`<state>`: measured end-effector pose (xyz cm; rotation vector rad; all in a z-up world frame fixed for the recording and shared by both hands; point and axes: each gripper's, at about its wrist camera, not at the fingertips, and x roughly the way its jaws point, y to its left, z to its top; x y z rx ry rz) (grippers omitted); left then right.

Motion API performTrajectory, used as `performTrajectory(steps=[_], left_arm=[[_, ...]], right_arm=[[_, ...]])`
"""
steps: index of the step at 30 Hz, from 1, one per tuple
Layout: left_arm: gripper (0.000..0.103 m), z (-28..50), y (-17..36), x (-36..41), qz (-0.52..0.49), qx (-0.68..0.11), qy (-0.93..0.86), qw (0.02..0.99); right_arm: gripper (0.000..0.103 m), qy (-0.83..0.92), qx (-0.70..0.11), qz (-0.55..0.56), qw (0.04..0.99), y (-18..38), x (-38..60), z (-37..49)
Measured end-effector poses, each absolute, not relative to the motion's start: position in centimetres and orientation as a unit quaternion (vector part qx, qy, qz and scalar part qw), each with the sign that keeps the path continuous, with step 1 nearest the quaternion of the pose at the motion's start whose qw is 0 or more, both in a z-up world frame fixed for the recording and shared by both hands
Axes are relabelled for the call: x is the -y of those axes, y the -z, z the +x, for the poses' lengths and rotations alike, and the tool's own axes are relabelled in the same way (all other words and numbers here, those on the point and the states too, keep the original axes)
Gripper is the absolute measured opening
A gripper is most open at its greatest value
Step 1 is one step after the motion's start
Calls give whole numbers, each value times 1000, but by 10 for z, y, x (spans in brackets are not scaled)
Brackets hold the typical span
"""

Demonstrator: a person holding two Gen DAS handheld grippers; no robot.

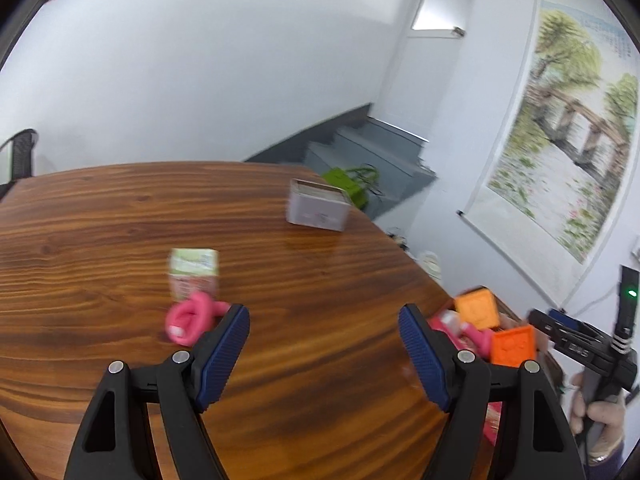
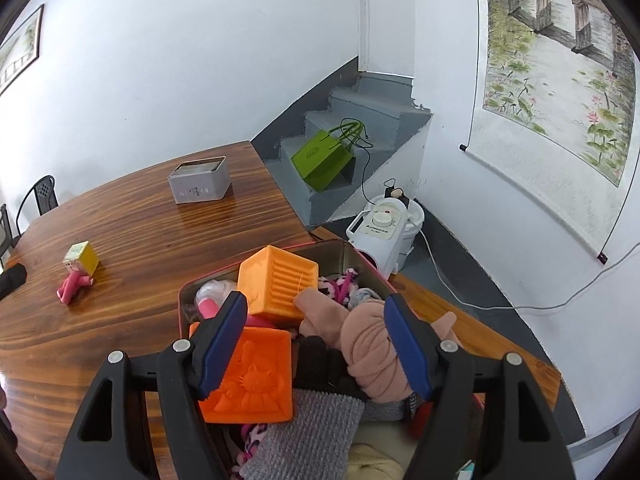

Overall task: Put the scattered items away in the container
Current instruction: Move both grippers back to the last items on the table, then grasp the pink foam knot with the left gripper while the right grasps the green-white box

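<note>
we see the wooden table (image 2: 132, 236) running wide and bare toward nine o'clock, its far edge ending at the grey stairs (image 2: 360, 120) around twelve o'clock; the container (image 2: 340, 246), a metal tin with a red rim, sits at the table's near corner under our right gripper (image 2: 316, 340), and it is heaped full: a knotted pink cloth (image 2: 364, 340) at three o'clock of the pile, two orange blocks, one (image 2: 280, 284) tipped at twelve and one (image 2: 252, 376) flat at eight, a grey knit piece (image 2: 316, 436) at six, and dark and patterned fabric between them; our right tongs stand wide above the heap, gripping nothing; a grey tin box (image 2: 200, 186) stands well apart near the far edge at eleven o'clock; our left gripper (image 1: 324, 344) stands wide over bare wood, nothing between its pads; a small carton cube (image 1: 194, 272) and a pink toy (image 1: 190, 320) touching it lie loose just beyond the left finger at ten o'clock, open table all around them.
</note>
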<state>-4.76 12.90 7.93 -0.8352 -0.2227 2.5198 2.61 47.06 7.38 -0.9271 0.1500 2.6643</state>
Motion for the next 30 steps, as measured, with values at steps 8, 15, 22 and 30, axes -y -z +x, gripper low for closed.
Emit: performTrajectory(steps=[8,15,22,30], left_arm=[[79,-79,-69,-66,-319,126,-926,156],[79,-89,-53,-56,-338,111,-925,133],[79,-109,-19,-75,-374,62,-914,146],[79,-148,14,-87,-419,34,-896,144]], right_arm=[[75,-952,-43,-265,149,-91,-434,43],[75,-964,-50,-254,57,-99,-377,25],[75,-957,-68,-281,5,-75,-340,-1],[75,-951,-75,-301,-10,-62,-323,-20]])
